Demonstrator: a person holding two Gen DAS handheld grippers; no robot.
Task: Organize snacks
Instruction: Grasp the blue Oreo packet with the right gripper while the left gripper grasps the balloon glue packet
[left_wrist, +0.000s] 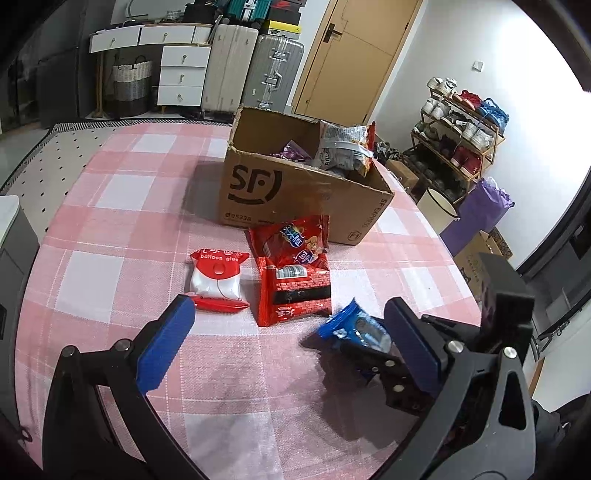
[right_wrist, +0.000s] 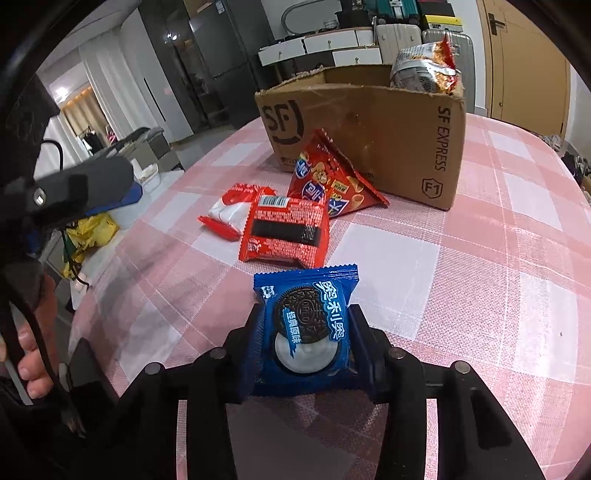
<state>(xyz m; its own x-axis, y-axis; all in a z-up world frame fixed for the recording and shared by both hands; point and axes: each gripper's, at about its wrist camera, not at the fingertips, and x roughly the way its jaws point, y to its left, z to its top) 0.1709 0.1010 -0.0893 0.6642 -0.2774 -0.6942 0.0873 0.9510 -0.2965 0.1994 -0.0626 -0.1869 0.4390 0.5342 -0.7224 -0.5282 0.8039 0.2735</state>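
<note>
**Right gripper clamped on blue cookie packet**

Right gripper (right_wrist: 304, 343): its pads are pressed against the blue Oreo packet (right_wrist: 306, 325), held just above the pink checked tablecloth (right_wrist: 480, 258). Left gripper (left_wrist: 291, 332) is held wide open, nothing between its fingers. Three red packets are seen before the cardboard box (left_wrist: 295, 192).

Pink-and-white checks cover the tablecloth (left_wrist: 110, 229), a broad plaid with pale squares. On it sits the brown cardboard box (left_wrist: 295, 192), black letters printed on its side. A silver and red bag (left_wrist: 343, 147) pokes out of the box, with something purple (left_wrist: 291, 151) beside it. The big snack bag (left_wrist: 291, 269) is bright red, with blue lettering and a black band. The small packet (left_wrist: 218, 280) is white in the middle, red at both ends. The cookie packet (right_wrist: 306, 328) is deep blue, showing a black-and-white biscuit, between blue pads (right_wrist: 360, 343).
</note>
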